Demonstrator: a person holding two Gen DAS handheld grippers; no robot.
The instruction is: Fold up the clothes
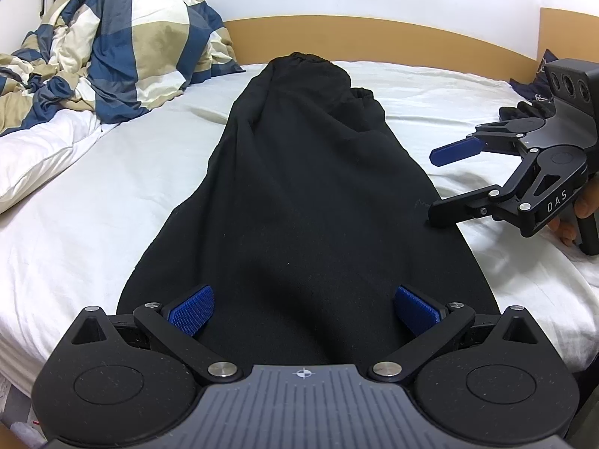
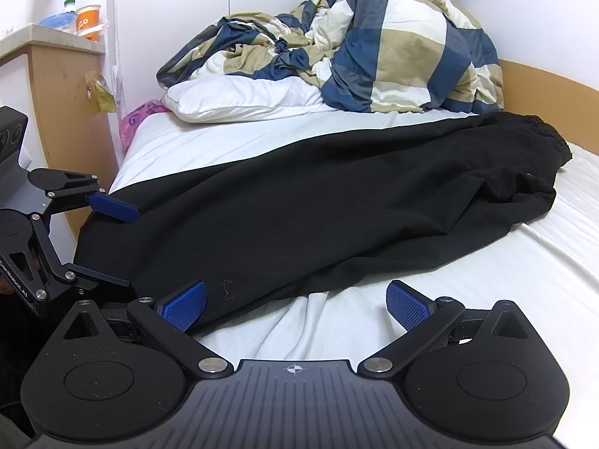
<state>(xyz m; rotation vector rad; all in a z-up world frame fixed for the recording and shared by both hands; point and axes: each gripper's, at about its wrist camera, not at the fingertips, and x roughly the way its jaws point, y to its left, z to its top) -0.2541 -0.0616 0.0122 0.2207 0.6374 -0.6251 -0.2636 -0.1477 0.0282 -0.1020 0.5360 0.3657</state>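
Observation:
A pair of black trousers (image 1: 307,194) lies lengthwise on the white bed sheet (image 1: 112,194), folded leg on leg, elastic waistband at the far end near the headboard. It also shows in the right wrist view (image 2: 318,205). My left gripper (image 1: 305,312) is open, its blue pads over the near hem end of the trousers. My right gripper (image 2: 295,305) is open beside the trousers' long edge, one finger over the black cloth, the other over the sheet. It also shows in the left wrist view (image 1: 436,187), open at the trousers' right edge. The left gripper shows in the right wrist view (image 2: 123,245).
A crumpled blue, beige and white checked duvet (image 1: 123,45) and a white pillow (image 2: 243,99) lie at the head of the bed. A wooden headboard (image 1: 374,33) runs along the wall. A wooden cabinet (image 2: 63,86) with containers stands beside the bed. Dark clothes (image 1: 531,86) lie at the far right.

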